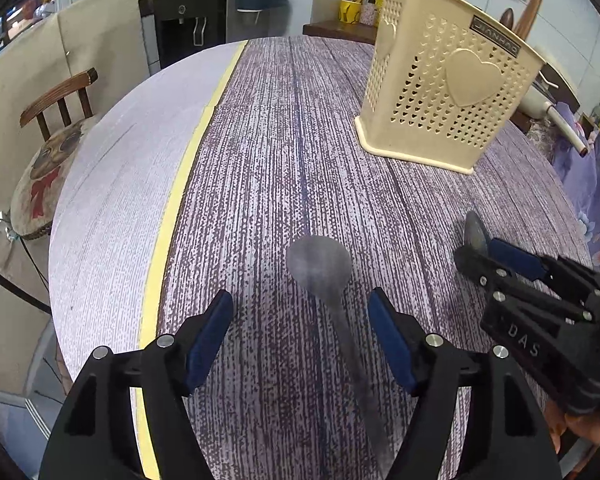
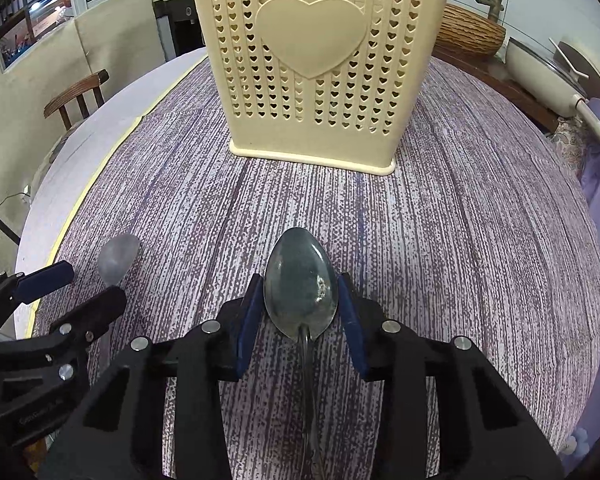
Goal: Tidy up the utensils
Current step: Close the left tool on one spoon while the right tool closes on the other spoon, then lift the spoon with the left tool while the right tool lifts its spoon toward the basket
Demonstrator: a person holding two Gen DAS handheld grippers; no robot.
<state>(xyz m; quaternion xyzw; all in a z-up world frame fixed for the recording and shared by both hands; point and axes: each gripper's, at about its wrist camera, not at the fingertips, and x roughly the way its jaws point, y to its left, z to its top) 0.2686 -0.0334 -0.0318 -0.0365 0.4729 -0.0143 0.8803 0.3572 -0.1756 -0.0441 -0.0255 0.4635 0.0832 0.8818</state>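
A cream perforated utensil holder (image 1: pixel 448 84) with a heart stands upright on the purple striped tablecloth (image 1: pixel 284 152); it also shows in the right wrist view (image 2: pixel 312 64). My left gripper (image 1: pixel 300 320) is open, its pads either side of a metal spoon (image 1: pixel 320 268) lying on the cloth with its bowl pointing away. My right gripper (image 2: pixel 300 312) has its blue pads against the sides of a second metal spoon's bowl (image 2: pixel 300 284), handle running back under the gripper. The right gripper (image 1: pixel 484 252) shows at right in the left wrist view, the left gripper (image 2: pixel 76 284) at left in the right wrist view.
The round table's edge (image 1: pixel 100 208) with a yellow stripe lies to the left, and a wooden chair (image 1: pixel 56 120) stands beyond it. A wooden side table with a yellow cup (image 1: pixel 350 10) is behind the holder. A floral cloth (image 1: pixel 596 200) lies at far right.
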